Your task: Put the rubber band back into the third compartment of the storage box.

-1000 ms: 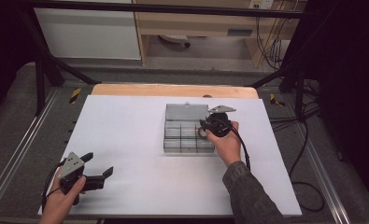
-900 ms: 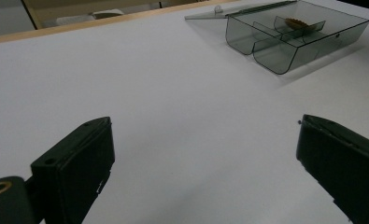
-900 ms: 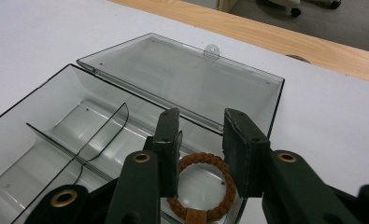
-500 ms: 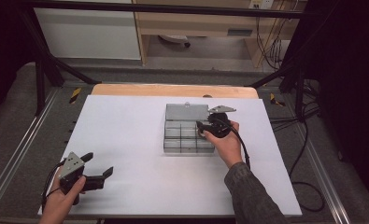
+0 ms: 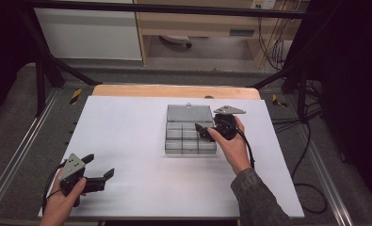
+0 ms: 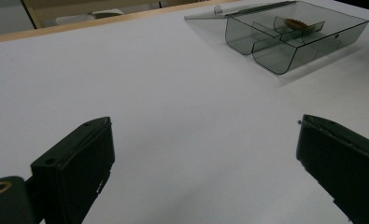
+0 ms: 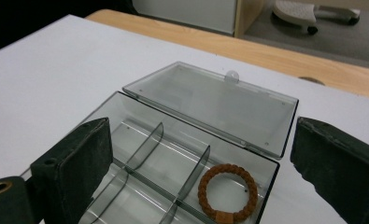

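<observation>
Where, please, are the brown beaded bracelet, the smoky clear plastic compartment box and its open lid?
brown beaded bracelet point(image 7: 227, 192): right gripper view, on its left bead band.
smoky clear plastic compartment box point(image 7: 147, 144): right gripper view, on an inner divider wall.
open lid point(image 7: 210, 105): right gripper view, on the middle of the flat panel.

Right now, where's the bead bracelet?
The bead bracelet lies flat in an end compartment of the open clear box, in the row next to the hinged lid. In the right gripper view it sits between the open right gripper jaws, untouched.
</observation>
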### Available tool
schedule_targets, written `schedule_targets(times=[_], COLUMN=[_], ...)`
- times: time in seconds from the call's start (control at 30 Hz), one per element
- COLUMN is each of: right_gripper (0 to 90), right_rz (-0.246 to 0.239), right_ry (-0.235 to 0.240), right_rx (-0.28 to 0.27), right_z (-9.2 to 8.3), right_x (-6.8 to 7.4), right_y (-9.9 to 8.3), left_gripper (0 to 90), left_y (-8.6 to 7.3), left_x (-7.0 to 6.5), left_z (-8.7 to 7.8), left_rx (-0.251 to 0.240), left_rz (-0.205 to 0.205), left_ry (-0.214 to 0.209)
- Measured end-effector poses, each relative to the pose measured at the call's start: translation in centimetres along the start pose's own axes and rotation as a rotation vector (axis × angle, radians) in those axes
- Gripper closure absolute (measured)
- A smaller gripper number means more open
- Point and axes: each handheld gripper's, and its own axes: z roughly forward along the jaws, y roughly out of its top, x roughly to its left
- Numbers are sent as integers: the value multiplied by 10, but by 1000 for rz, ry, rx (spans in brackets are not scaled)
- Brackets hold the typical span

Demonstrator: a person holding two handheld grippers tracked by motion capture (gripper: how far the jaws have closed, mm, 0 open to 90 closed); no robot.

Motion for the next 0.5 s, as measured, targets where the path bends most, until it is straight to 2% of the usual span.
schedule_targets(times=[0.17, 0.33, 0.5], right_gripper=[63, 59, 59], right_rz=[20, 2, 17], right_ry=[29, 23, 25], right_rx=[-40, -71, -105], right_z=[-16, -33, -49], right_x=[-3, -7, -12], right_y=[2, 1, -8], left_gripper=[40, 40, 40], left_y=[0, 0, 0], left_x=[0, 1, 0], left_z=[0, 0, 0], left_rx=[0, -2, -7], left_rz=[0, -5, -6], left_ry=[1, 5, 2])
